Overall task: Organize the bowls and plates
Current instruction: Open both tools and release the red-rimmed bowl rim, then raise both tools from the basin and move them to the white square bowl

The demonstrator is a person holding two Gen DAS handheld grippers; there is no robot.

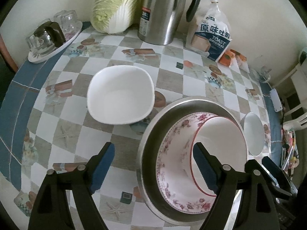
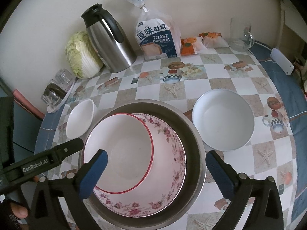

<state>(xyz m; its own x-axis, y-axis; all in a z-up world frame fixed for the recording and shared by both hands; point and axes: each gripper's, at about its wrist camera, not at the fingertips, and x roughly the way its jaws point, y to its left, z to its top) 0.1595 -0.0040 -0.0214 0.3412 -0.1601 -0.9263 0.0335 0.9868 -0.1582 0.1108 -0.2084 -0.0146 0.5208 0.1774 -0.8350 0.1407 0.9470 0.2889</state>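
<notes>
A steel basin (image 2: 193, 134) (image 1: 153, 134) holds a floral plate (image 2: 168, 163) (image 1: 167, 153) with a red-rimmed white bowl (image 2: 122, 153) (image 1: 220, 134) nested on it. A squarish white bowl (image 1: 120, 94) (image 2: 80, 120) stands left of the basin. A round white bowl (image 2: 222, 120) (image 1: 253, 134) stands to its right. My left gripper (image 1: 155, 166) is open and empty over the basin's left rim. My right gripper (image 2: 156, 174) is open and empty above the stacked dishes.
Along the wall stand a cabbage (image 2: 82, 55), a steel thermos jug (image 2: 109, 40), a toast bag (image 2: 157, 38), snack packets (image 2: 199, 42) and a glass mug (image 2: 241, 34). A tray of upturned glasses (image 1: 49, 38) sits far left. The checked tablecloth (image 2: 172, 94) covers the round table.
</notes>
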